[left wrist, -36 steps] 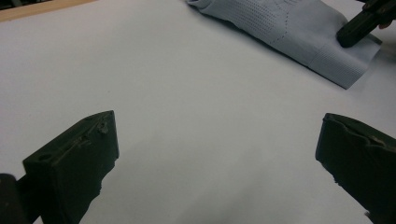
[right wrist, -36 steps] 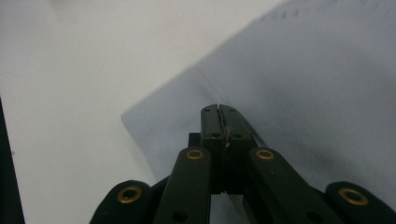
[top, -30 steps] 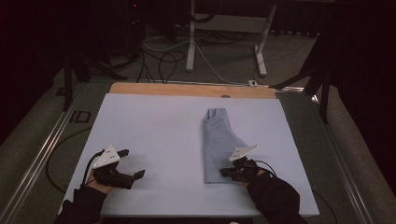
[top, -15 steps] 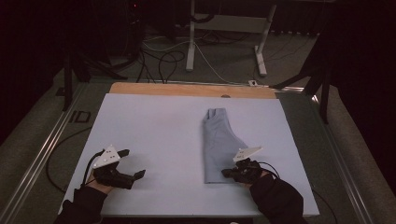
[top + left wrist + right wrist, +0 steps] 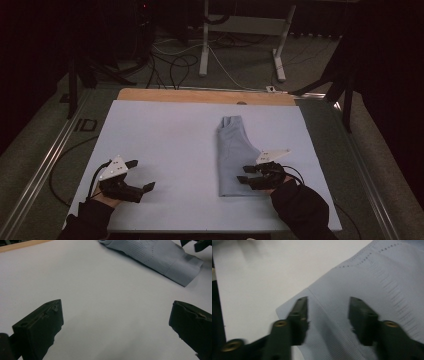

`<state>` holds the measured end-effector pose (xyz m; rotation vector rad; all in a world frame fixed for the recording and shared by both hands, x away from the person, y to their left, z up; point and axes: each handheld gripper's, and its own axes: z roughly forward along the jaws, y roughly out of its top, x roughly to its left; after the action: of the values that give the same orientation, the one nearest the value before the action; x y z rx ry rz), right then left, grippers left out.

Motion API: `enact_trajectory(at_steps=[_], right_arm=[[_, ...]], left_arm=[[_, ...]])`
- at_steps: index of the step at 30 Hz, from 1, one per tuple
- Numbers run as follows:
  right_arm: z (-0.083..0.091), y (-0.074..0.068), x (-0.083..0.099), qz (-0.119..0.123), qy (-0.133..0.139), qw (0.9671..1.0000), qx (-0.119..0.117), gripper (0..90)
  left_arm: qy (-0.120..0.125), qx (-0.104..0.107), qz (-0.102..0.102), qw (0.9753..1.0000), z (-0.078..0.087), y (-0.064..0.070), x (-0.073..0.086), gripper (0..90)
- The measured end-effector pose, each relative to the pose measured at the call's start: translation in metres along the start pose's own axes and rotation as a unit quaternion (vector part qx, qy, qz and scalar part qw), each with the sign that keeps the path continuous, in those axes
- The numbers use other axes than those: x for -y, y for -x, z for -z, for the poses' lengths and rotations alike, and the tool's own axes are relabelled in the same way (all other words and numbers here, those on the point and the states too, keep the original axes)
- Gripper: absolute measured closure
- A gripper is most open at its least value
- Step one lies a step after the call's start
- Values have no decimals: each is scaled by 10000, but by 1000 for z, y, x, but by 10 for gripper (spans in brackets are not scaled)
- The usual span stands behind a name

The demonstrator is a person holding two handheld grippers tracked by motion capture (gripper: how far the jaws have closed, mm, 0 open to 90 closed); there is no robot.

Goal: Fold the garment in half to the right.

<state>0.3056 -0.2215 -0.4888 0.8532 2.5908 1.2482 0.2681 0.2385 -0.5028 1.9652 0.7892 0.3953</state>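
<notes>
We poise the right tongs (image 5: 244, 179), jaws parted and empty, over the folded grey garment (image 5: 234, 150) at its 6 o'clock hem; next, close on it. The left tongs (image 5: 142, 175) rest wide open, empty, on the bench (image 5: 165, 130).

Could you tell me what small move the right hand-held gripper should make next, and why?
Probably lower and close. The right hand-held gripper hovers open over the near hem of the folded grey garment, jaws astride the corner, not yet pinching. The left hand-held gripper sits open, apart on the bare mat.

Wide bare table (image 5: 165, 135) between left gripper (image 5: 134, 176) and folded cloth (image 5: 235, 150); nothing blocks passage.
</notes>
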Motion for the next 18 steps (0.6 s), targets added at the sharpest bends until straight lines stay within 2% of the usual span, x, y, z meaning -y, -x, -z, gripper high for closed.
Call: enact_trajectory(at_steps=[4, 6, 11, 14, 18], right_arm=[[2, 2, -2, -11, 146, 9999, -2, 211], [3, 5, -2, -70, 236, 9995, -179, 97], [6, 13, -2, -255, 553, 9980, -179, 86], [8, 16, -1, -141, 684, 9975, 43, 86], [11, 19, 2, -61, 717, 9974, 106, 86]], left_arm=[[3, 7, 4, 10000, 0, 0, 0, 6], [1, 13, -38, 10000, 1, 1, 0, 6], [23, 14, -17, 10000, 1, 1, -1, 6], [23, 9, 64, 10000, 1, -1, 0, 6], [43, 16, 55, 10000, 2, -1, 0, 6]])
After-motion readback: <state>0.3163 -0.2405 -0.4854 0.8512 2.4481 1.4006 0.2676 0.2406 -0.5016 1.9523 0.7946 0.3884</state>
